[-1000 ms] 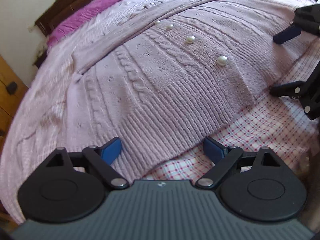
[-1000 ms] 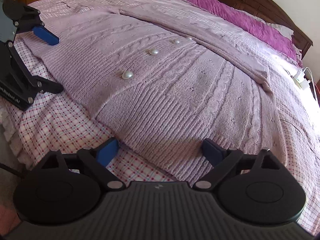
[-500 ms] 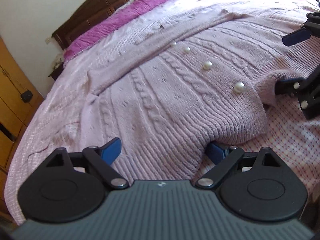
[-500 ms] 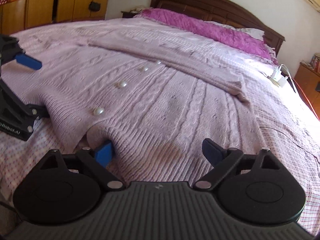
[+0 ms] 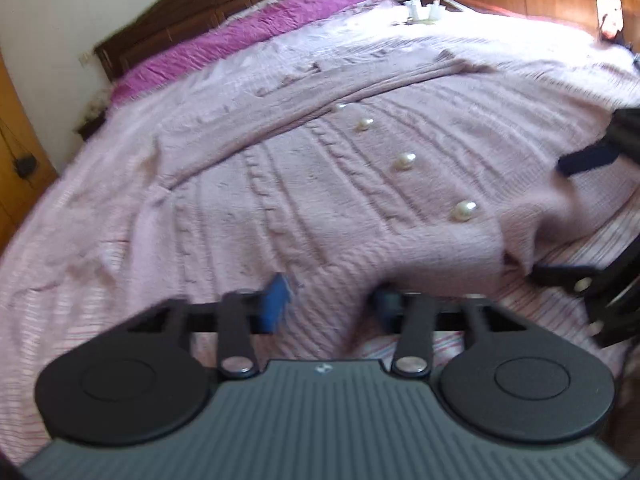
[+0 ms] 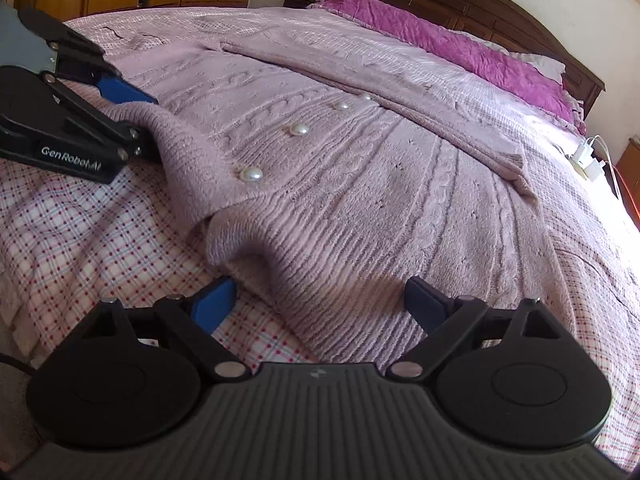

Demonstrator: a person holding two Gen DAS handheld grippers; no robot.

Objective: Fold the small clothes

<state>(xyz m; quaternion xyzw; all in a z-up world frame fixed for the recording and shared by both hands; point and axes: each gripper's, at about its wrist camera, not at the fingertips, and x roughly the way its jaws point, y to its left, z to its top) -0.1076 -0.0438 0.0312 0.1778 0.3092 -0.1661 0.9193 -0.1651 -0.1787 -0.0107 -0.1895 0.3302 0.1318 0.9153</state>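
Cardigan (image 6: 360,200): pink cable-knit, lying front-up on the checked bedspread (image 6: 80,232), near the bed's foot edge; one sleeve (image 6: 380,92) is folded across the chest above the pearl buttons (image 6: 251,175).
Hem: the ribbed bottom edge is bunched and raised where your two tools meet it, with a small hump between them.
Left gripper (image 5: 328,304): your fingers have narrowed around a ridge of hem; the view is motion-blurred, so I cannot tell whether the pads truly pinch the knit.
Right gripper (image 6: 320,300): your fingers stand wide apart, hem lying between them, nothing held.
Step in hand: probably taking both hem corners to fold the bottom up toward the collar.
Risk, uneven lift: if only your left side holds, the fold will skew and drag the buttons off line.
Risk, bedspread: a deep bite may catch the checked cloth beneath.
Risk, sleeve: a quick lift could slide the folded sleeve loose.
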